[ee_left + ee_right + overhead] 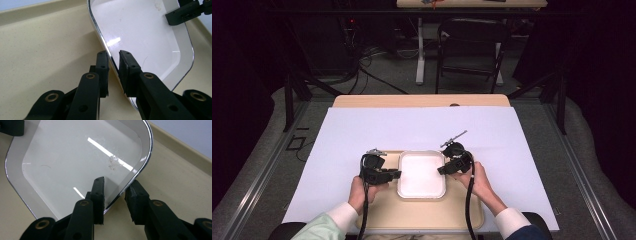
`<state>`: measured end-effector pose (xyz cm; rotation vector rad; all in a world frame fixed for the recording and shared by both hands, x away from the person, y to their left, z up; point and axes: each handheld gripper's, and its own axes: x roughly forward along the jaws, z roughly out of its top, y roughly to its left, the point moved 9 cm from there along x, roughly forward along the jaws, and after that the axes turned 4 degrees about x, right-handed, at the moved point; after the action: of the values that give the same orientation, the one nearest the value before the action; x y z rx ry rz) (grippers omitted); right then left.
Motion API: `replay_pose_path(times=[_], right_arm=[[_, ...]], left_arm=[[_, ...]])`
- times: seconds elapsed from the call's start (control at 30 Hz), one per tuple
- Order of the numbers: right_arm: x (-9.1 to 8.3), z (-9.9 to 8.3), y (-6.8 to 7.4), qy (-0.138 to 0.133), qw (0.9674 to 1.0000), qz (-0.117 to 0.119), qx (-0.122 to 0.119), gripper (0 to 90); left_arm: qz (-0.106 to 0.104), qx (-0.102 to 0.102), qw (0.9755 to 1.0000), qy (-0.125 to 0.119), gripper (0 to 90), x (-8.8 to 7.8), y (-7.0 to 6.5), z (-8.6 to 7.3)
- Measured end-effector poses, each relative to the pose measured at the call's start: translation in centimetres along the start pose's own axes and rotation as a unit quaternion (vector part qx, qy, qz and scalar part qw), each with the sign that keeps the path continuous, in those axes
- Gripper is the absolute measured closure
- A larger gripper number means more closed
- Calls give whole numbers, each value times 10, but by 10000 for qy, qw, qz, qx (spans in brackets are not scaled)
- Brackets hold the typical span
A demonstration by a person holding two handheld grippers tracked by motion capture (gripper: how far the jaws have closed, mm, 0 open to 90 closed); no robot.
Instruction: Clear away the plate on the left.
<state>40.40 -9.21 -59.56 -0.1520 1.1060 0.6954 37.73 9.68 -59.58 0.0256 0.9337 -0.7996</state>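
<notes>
A white square dish [422,172] with rounded corners lies empty on a beige tray [422,214]. My left gripper [397,174] is at the dish's left edge and my right gripper [441,170] at its right edge, a hand behind each. In the left gripper view the left gripper [113,60] straddles the shiny rim of the dish [140,32] with a small gap, open. In the right gripper view the right gripper [116,187] stands wider astride the rim of the dish [75,160], one jaw inside and one outside, open. The dish rests flat on the tray [45,45].
The tray sits at the near edge of a white sheet [422,127] that covers the table. Beyond the table's far edge stand a dark chair [472,45] and a white table leg [420,50], with cables on the floor.
</notes>
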Motion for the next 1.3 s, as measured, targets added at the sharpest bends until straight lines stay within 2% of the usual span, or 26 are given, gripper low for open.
replay_pose_path(times=[0.23, 0.37, 0.8, 0.87, 0.97, 1.0, 1.03, 1.1, 1.17, 1.3], right_arm=[[4, 0, 0, 26, 10000, 41, 16, 661], [7, -2, 1, 130, 9999, 57, 18, 629], [13, -2, 0, 193, 9997, 111, 70, 591], [14, -3, -1, 228, 9997, -2, -32, 597], [17, -4, -1, 253, 9996, -36, -89, 591], [19, -1, -5, 160, 9989, -1, -441, 591], [19, -1, -5, 160, 9989, -1, -441, 591], [16, -6, 1, 344, 9993, -89, 83, 587], [17, -5, 0, 264, 9995, -83, -161, 551], [15, -4, 2, 228, 9993, -97, -264, 480]], left_arm=[[30, 40, 10000, 48, 773, 2, 2, -1], [35, 13, 9999, 108, 766, 4, 2, -3], [72, -24, 9998, 162, 755, 7, 4, -4], [67, -49, 9997, 237, 746, 9, 4, -7], [88, -56, 9996, 247, 739, 11, 5, -8], [100, -44, 9996, 245, 739, 11, 5, -8], [100, -44, 9996, 245, 738, 11, 5, -8], [94, -63, 9996, 243, 737, 11, 5, -8], [103, -31, 9995, 294, 720, 12, 6, -9], [105, 15, 9995, 285, 673, 12, 7, -9]])
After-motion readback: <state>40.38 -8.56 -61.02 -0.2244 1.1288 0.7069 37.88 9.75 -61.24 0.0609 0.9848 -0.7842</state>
